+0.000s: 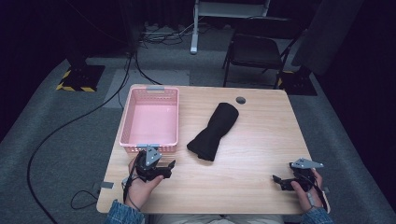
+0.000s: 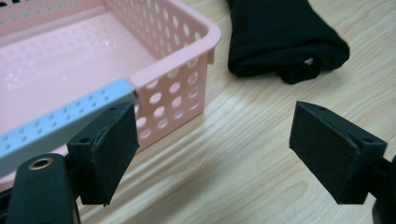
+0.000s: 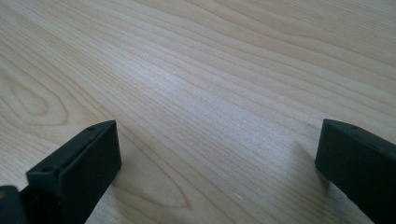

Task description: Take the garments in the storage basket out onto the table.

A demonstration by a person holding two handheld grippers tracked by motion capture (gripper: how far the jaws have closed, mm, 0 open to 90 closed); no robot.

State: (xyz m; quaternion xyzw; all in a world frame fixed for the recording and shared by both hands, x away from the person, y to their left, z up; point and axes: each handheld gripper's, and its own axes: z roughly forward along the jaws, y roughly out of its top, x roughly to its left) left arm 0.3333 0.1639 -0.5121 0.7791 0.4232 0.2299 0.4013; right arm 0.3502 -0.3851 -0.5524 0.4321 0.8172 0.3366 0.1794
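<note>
Cloth (image 1: 214, 131) lies diagonal, up-right of my left gripper (image 1: 169, 166) | left nearer than right gripper (image 1: 276, 179) | both spread wide, empty | basket (image 1: 126, 122) beside.

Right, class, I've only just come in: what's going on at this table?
A person sits at a wooden table with a gripper in each hand. The left gripper is open, close to the near corner of an empty pink basket, with a rolled black cloth lying just beyond. The right gripper is open too, low over bare wood at the table's near right corner. Neither holds anything, and the cloth is untouched.
</note>
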